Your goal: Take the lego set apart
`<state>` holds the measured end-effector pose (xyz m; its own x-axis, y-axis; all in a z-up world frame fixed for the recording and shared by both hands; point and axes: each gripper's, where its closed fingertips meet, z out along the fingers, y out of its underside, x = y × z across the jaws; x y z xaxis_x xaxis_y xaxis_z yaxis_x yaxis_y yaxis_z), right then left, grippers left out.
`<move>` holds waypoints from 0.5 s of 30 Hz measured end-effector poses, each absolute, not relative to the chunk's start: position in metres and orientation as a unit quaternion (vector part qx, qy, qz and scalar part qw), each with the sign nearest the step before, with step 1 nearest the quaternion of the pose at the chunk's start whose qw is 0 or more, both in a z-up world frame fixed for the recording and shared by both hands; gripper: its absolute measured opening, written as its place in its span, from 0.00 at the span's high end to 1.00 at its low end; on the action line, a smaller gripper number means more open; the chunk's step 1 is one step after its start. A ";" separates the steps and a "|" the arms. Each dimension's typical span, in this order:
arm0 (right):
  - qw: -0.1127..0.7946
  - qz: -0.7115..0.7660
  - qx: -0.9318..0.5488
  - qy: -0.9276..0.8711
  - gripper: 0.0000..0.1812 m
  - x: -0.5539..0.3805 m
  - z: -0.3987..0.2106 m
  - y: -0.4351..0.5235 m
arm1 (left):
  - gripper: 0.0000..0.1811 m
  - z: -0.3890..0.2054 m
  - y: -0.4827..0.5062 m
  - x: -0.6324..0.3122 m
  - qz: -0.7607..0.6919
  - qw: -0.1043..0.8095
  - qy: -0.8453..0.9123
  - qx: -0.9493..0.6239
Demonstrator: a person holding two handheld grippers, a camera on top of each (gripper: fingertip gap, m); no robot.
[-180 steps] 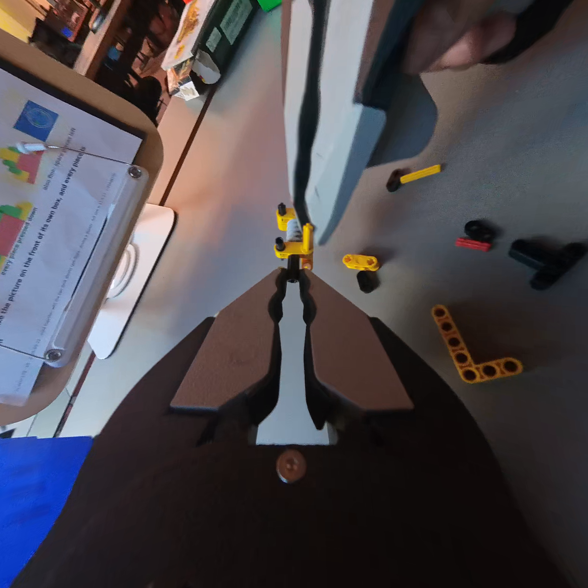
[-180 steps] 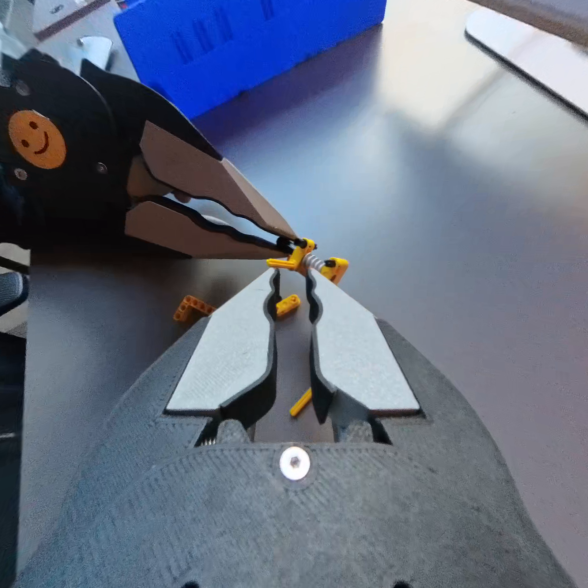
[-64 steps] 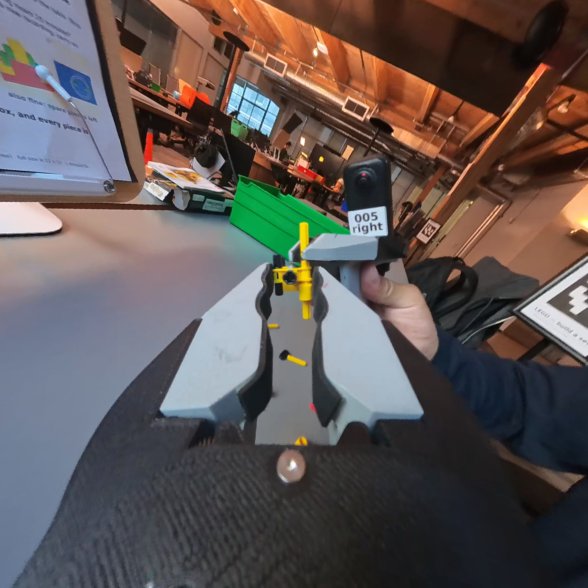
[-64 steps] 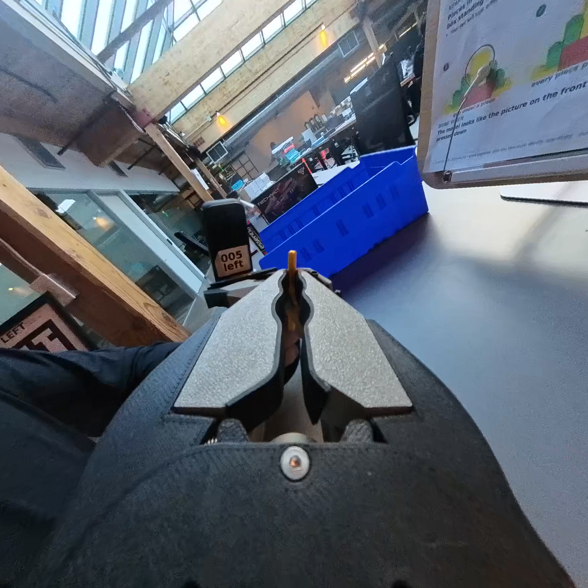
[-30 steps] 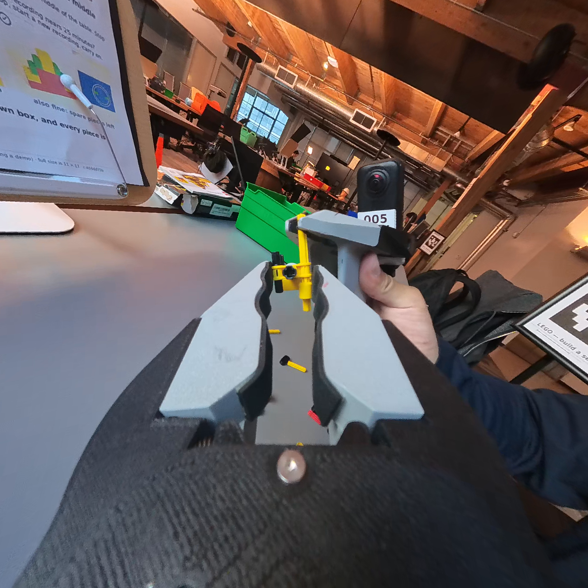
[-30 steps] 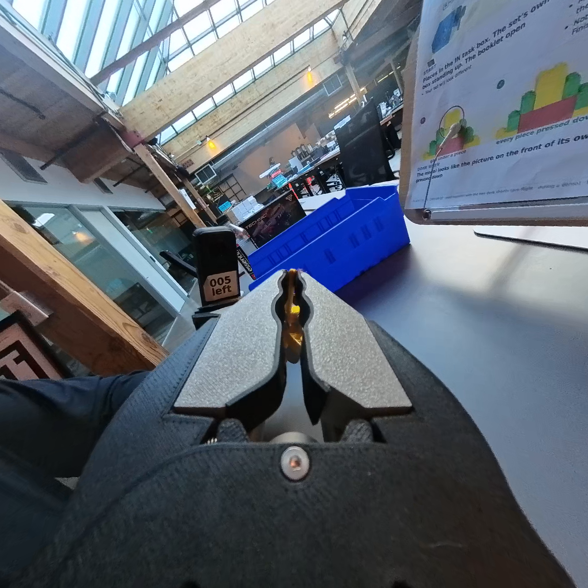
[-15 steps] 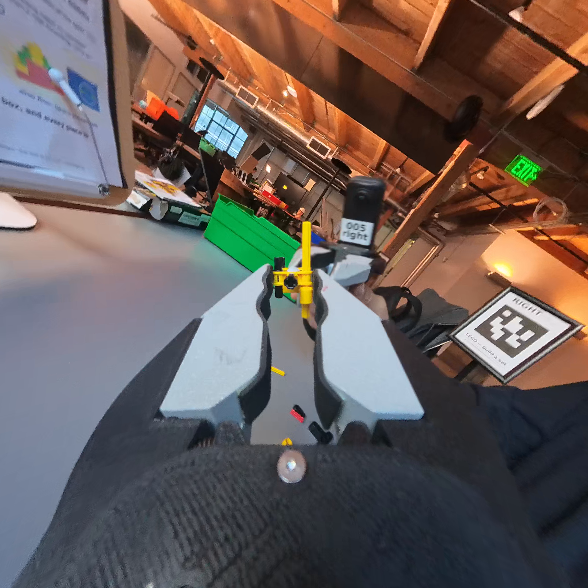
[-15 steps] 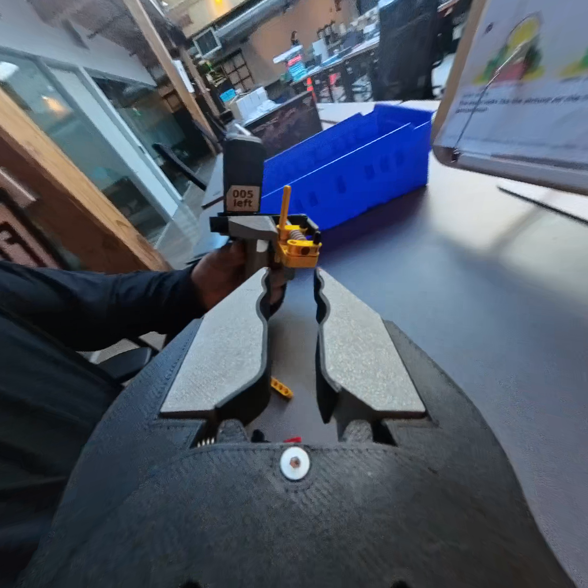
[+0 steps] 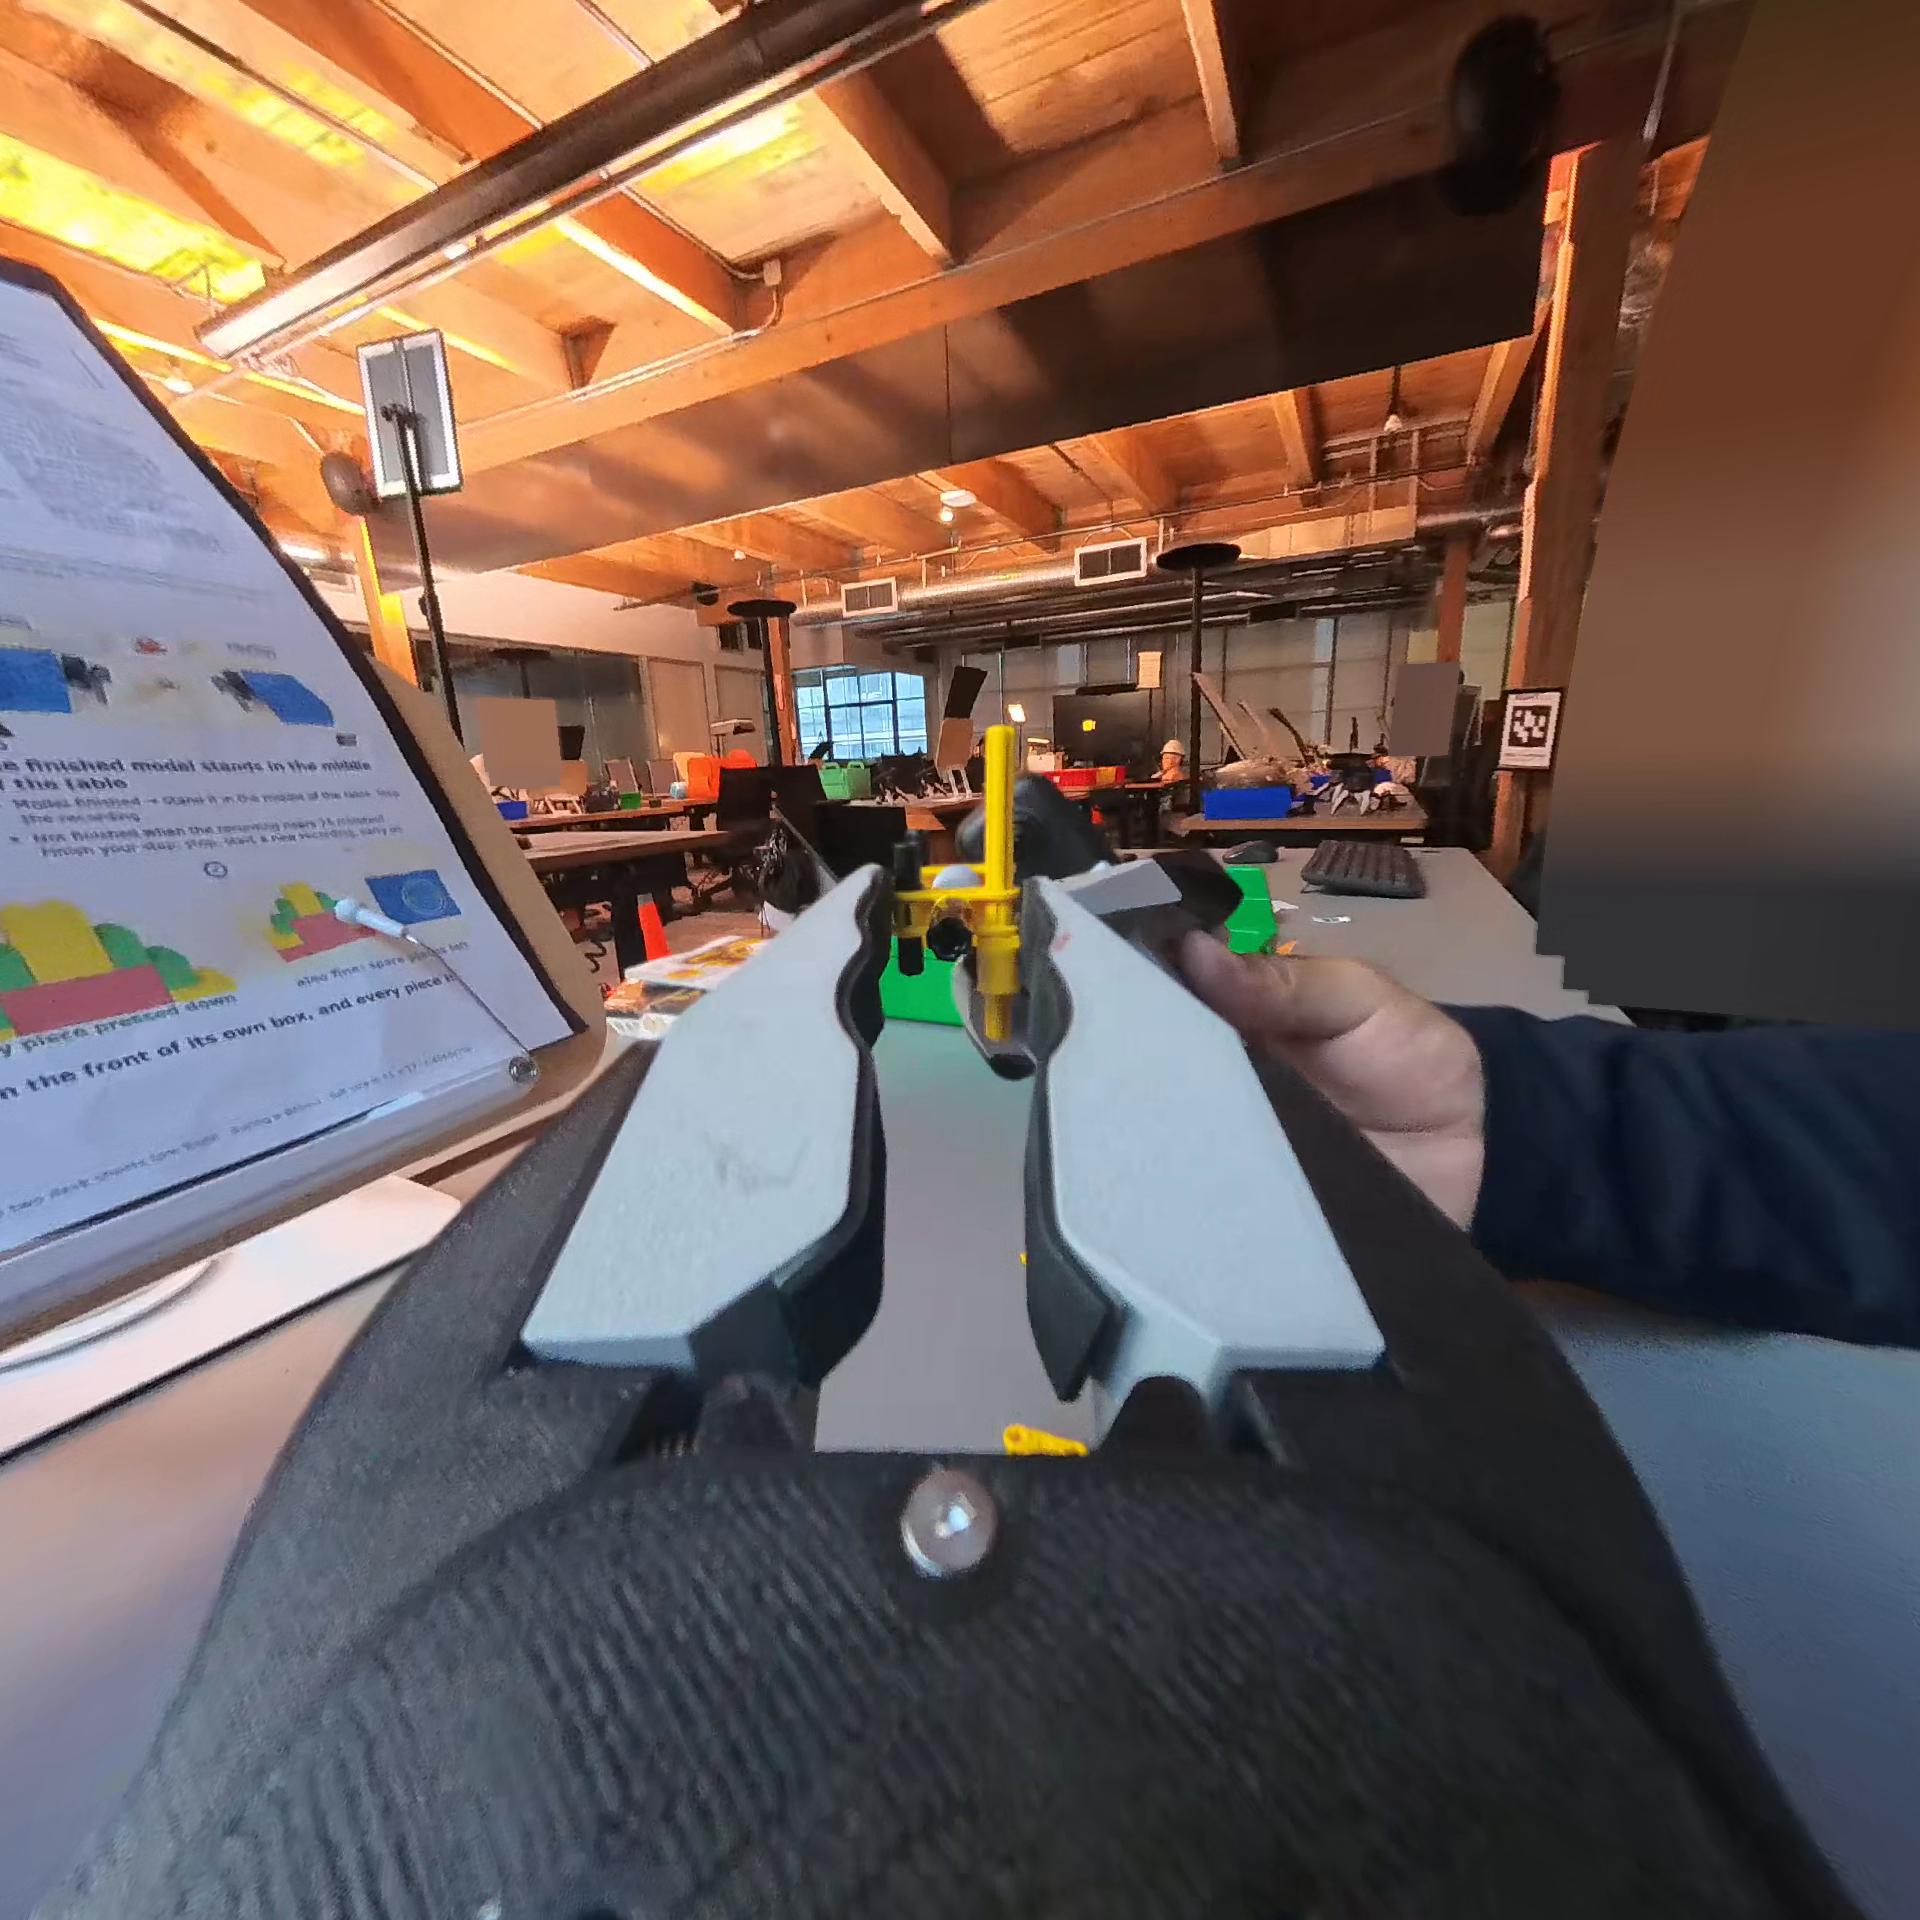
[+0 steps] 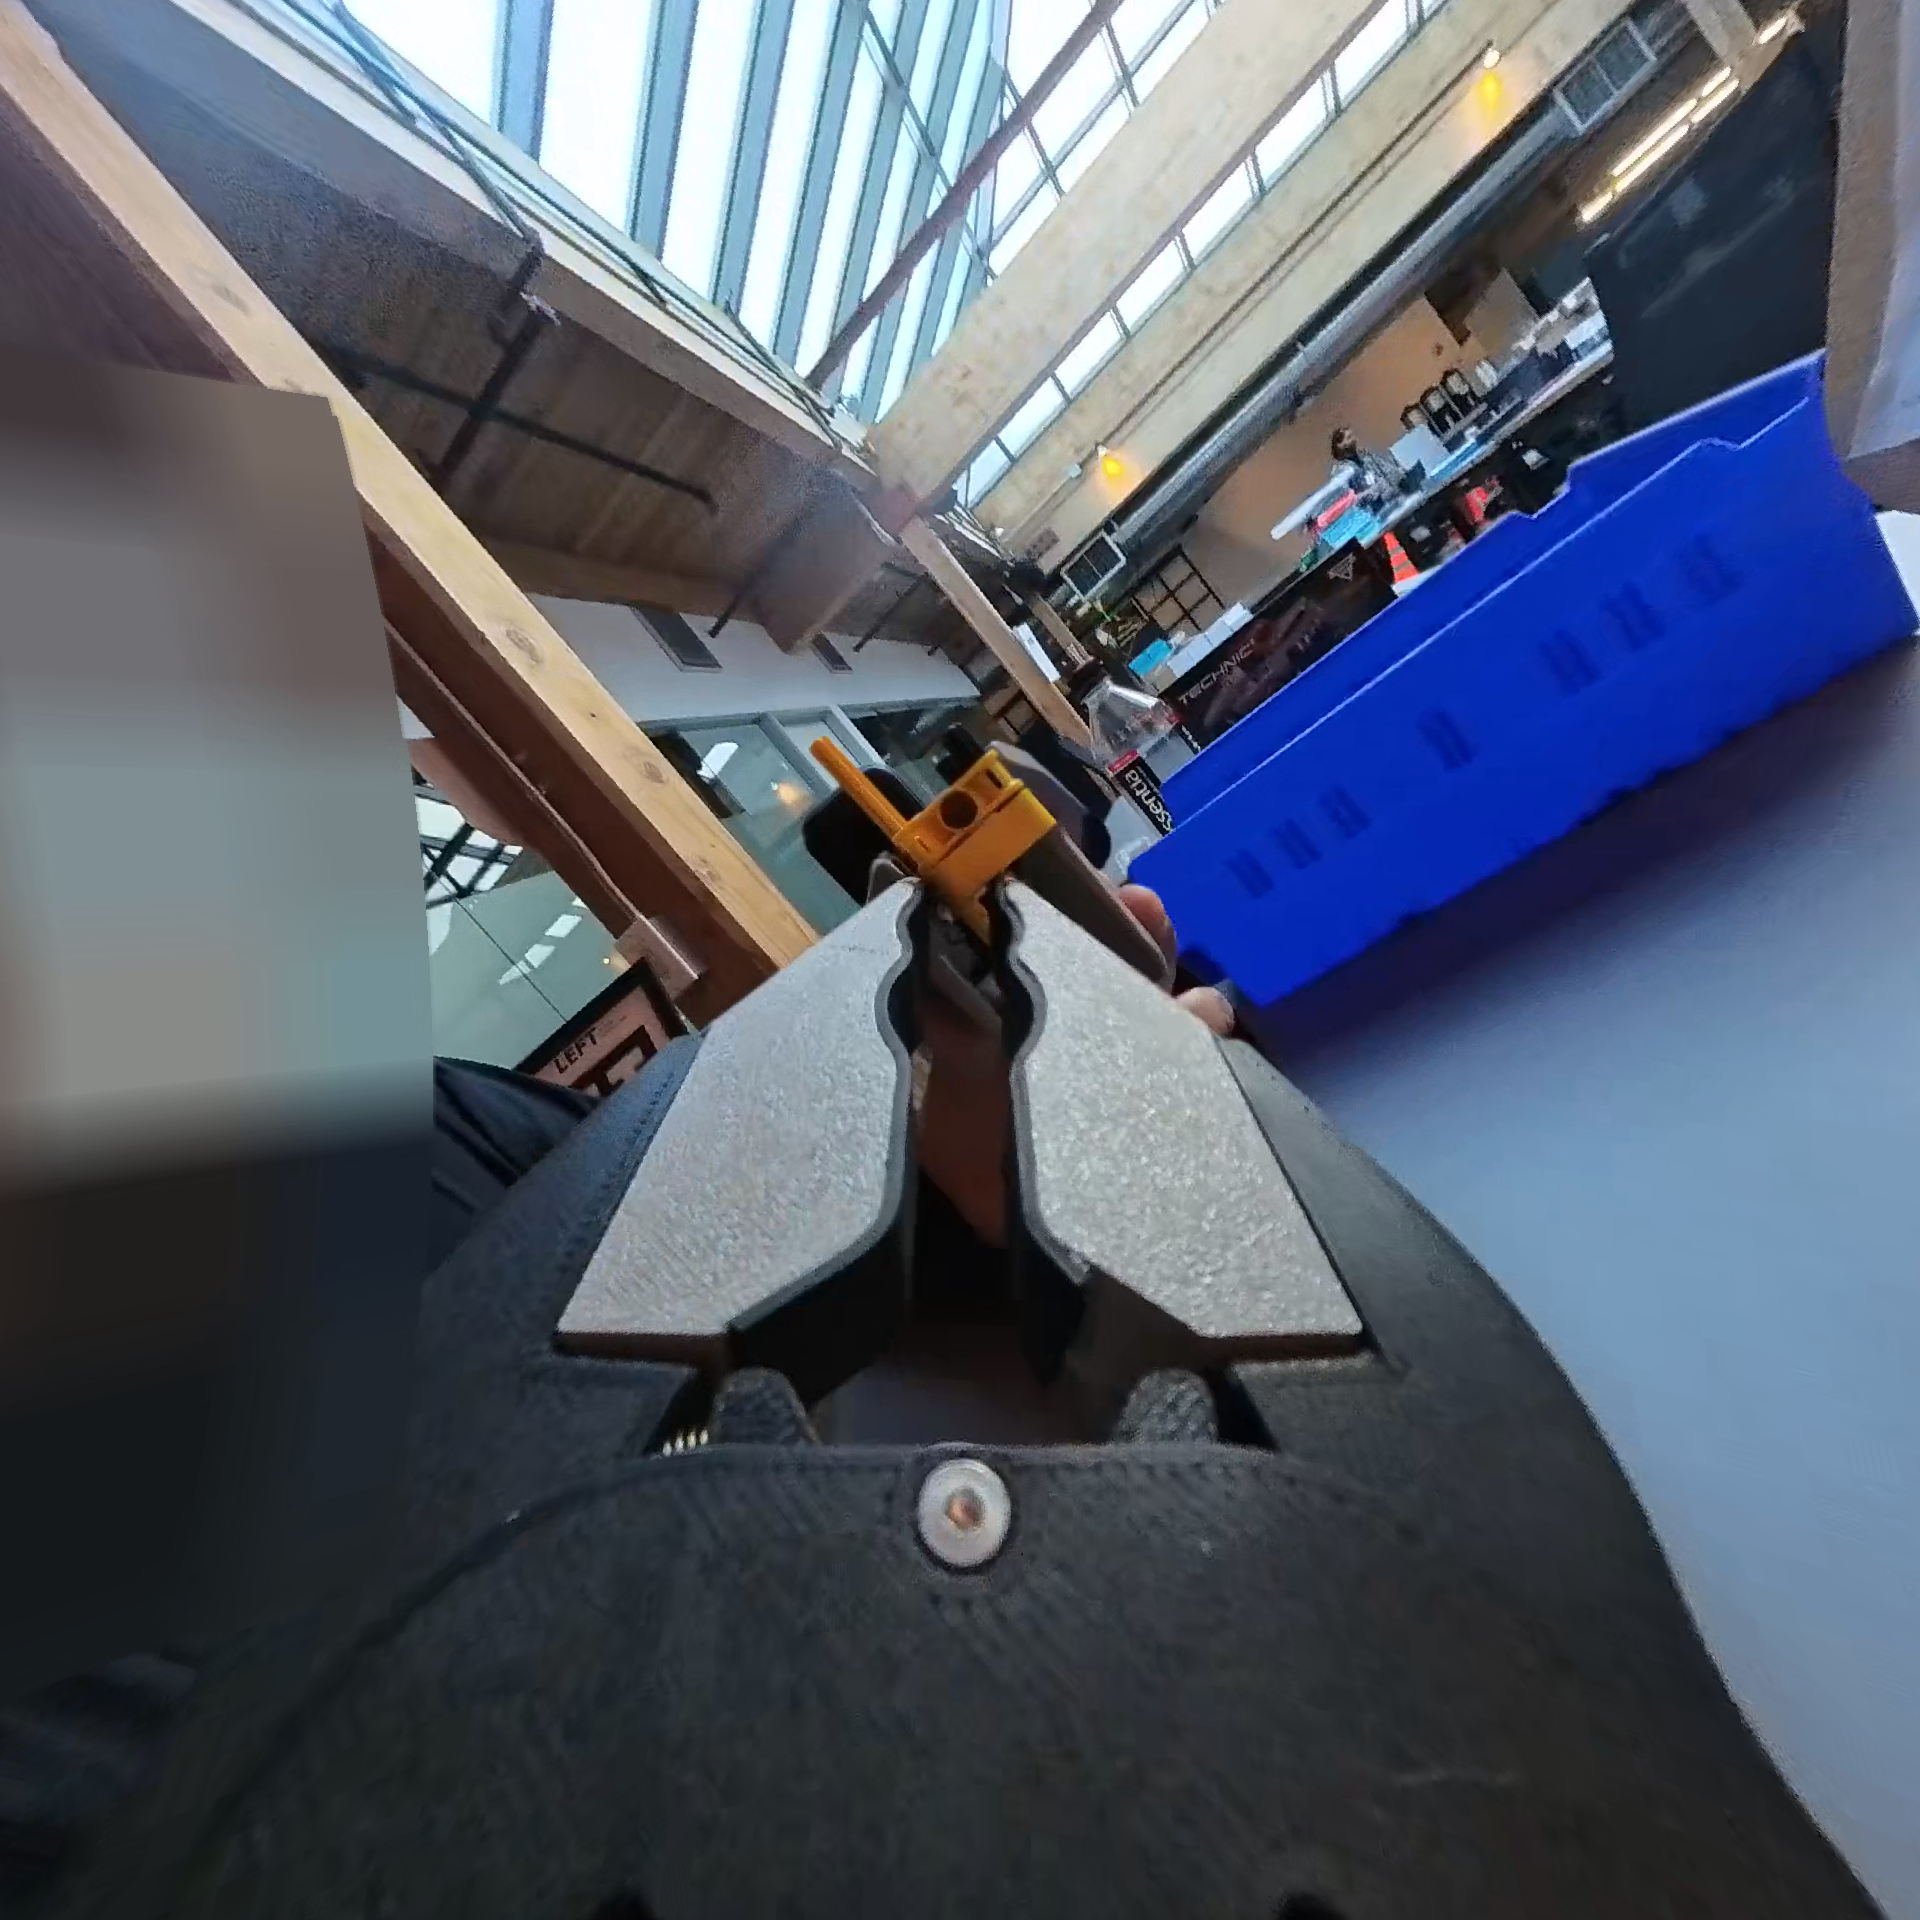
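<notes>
Lego set (image 9: pixel 961 914): small yellow sub-assembly with black pins, a grey spring part and a long yellow axle (image 9: pixel 998 831) standing upright through it. Location: raised off the tabletop (image 9: pixel 125 1558), at the tips of both tools.

Left gripper (image 9: pixel 961 925): jaws narrowed onto the assembly, which sits crosswise between the tips and touches both; hold appears firm, judged as the anchoring grip.

Right gripper (image 10: pixel 961 904): jaws drawn almost together, pinching the lower end of a yellow piece; the yellow block (image 10: pixel 971 826) and axle stand just beyond the tips. In the left wrist view this tool meets the assembly from behind the left jaws, a hand (image 9: pixel 1340 1049) on its handle.

Purpose of arrangement, judged: opposed grips let one tool brace while the other pulls a part free; lifted clear so nothing drags.

Also present: one loose yellow piece (image 9: pixel 1044 1440) on the tabletop below the left jaws; blue bin (image 10: pixel 1558 727) beyond and right of the right jaws; instruction board (image 9: pixel 208 831) left of the left jaws.
</notes>
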<state>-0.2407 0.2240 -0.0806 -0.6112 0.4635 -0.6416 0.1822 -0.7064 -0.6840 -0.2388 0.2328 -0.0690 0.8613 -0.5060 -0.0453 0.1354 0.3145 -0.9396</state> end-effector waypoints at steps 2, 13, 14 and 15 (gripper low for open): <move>0.069 0.830 -0.425 -0.354 0.97 -0.241 -0.080 0.224 | 0.88 -0.068 0.233 -0.239 -0.189 0.795 0.172 -0.550; 0.071 0.786 -0.434 -0.435 0.87 -0.233 -0.094 0.226 | 0.88 -0.087 0.229 -0.224 -0.022 0.746 0.337 -0.573; 0.056 0.799 -0.424 -0.423 0.88 -0.231 -0.090 0.226 | 0.88 -0.089 0.226 -0.217 -0.029 0.743 0.354 -0.568; 0.038 0.810 -0.417 -0.411 0.88 -0.230 -0.088 0.226 | 0.88 -0.092 0.224 -0.210 -0.037 0.735 0.367 -0.568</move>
<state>-0.2301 0.2257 -0.0880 -0.6493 0.4043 -0.6442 0.2815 -0.6591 -0.6974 -0.2098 0.2243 -0.0921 0.7272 -0.4727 -0.4977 -0.3627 0.3510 -0.8633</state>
